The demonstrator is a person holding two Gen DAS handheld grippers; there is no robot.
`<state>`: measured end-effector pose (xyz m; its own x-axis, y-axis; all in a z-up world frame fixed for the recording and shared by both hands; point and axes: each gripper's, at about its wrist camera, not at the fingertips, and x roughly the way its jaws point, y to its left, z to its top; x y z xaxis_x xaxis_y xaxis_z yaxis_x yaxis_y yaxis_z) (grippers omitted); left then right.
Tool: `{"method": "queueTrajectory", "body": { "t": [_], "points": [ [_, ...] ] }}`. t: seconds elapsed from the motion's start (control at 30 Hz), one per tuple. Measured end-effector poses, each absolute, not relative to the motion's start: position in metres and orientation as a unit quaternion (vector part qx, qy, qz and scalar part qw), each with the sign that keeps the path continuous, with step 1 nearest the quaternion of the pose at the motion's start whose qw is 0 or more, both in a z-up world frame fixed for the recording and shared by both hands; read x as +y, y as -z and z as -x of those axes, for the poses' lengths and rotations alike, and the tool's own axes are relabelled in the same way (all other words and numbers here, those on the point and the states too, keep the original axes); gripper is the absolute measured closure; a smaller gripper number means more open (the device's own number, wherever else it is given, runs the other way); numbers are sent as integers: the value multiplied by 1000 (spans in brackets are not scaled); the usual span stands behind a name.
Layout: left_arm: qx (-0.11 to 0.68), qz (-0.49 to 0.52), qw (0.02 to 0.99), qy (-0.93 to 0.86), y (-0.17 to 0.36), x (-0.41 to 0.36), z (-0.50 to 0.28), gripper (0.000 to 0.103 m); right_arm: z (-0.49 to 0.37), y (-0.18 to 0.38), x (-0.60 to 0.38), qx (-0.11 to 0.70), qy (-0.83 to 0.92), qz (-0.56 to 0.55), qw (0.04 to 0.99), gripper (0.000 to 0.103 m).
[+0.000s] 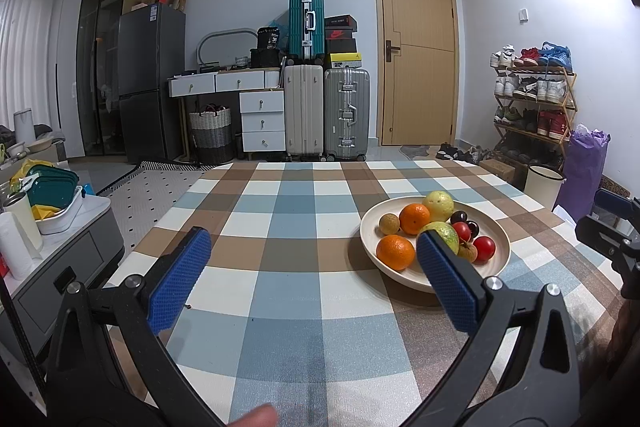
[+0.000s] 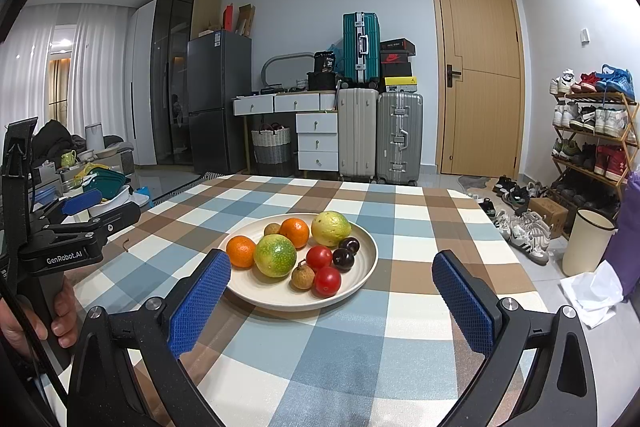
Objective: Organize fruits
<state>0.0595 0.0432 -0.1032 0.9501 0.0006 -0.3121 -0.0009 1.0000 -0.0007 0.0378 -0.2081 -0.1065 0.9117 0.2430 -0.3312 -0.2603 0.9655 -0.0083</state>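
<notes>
The plate (image 2: 362,277) of fruit sits on the checked tablecloth (image 2: 400,347), toward its right half. On the plate lie two oranges (image 2: 240,251), two green-yellow fruits (image 2: 275,255), two tomatoes (image 2: 327,281), dark cherries (image 2: 343,259) and brown lychees (image 2: 302,276). The right gripper (image 2: 330,301), released and empty, hovers just before the plate. The left gripper (image 1: 310,273) stands wide open to the plate's left.
</notes>
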Motion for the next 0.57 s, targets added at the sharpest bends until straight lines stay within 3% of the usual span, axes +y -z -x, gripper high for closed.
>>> {"method": "queueTrajectory", "body": {
  "t": [0.57],
  "points": [
    [158, 1, 987, -3, 102, 44, -57, 0, -38, 107, -208, 166, -129, 26, 977, 0]
  ]
}}
